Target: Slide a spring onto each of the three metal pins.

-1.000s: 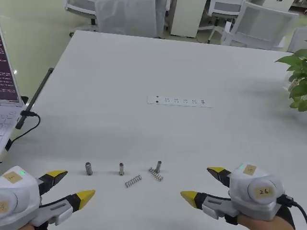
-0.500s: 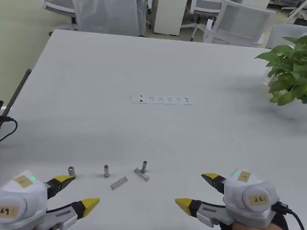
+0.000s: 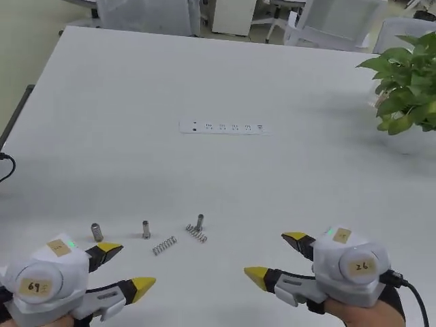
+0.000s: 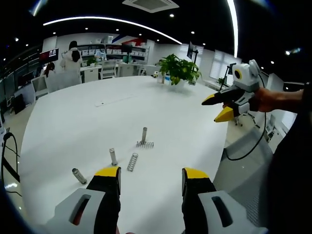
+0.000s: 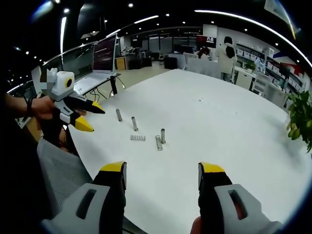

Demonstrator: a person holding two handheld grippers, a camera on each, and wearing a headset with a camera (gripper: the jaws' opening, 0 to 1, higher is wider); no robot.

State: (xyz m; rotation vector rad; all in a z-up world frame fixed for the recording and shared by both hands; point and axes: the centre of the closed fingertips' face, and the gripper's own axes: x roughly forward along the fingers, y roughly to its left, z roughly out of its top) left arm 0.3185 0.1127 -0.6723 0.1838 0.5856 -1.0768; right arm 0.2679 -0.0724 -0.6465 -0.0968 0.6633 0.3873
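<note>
Left gripper (image 3: 131,266) jaws wide open, nothing held, at 7 o'clock on the white table (image 3: 204,82). Right gripper (image 3: 272,255) also wide open and empty, at 5 o'clock. Upright in a row near 6: left pin (image 3: 97,231) looks spring-sleeved, middle pin (image 3: 146,229) and right pin (image 3: 199,221) bare. Loose spring (image 3: 164,245) lies at 5 o'clock of middle pin. Second spring (image 3: 196,234) lies at right pin's foot. Power strip (image 3: 221,127) toward 12.

The right hand-held gripper (image 5: 162,170) has its yellow-tipped jaws apart over the white tabletop (image 5: 224,122). Ahead stand three pins (image 5: 134,123) with two loose springs (image 5: 137,137) lying beside them. The left hand-held gripper (image 5: 95,119) is at the left, jaws parted.
</note>
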